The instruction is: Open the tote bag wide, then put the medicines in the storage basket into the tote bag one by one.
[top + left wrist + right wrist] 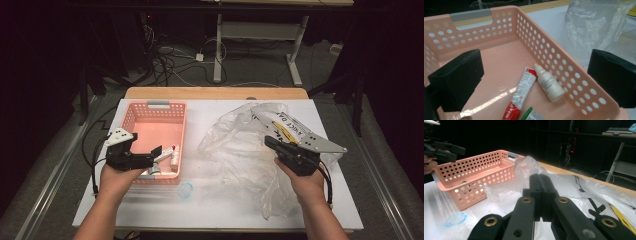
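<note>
A pink perforated basket [131,116] [554,52] [456,188] stands on the left half of the white tabletop. In it lie a red-and-white tube [523,93] [166,154], a small white dropper bottle [549,84] [174,157] and a green-capped item [531,115]. My left gripper [155,155] [535,61] hovers open over the basket's near end, with nothing between its jaws. A crumpled clear plastic bag [240,145] [524,167] [594,22] covers the right half. My right gripper [269,141] [540,180] rests over the bag, jaws pressed together; I cannot tell if film is pinched.
A bluish round mark [186,190] [455,219] sits on the table in front of the basket. The bag carries yellow and black print [285,131]. Behind the table are white desk legs [218,50] and floor cables [170,65].
</note>
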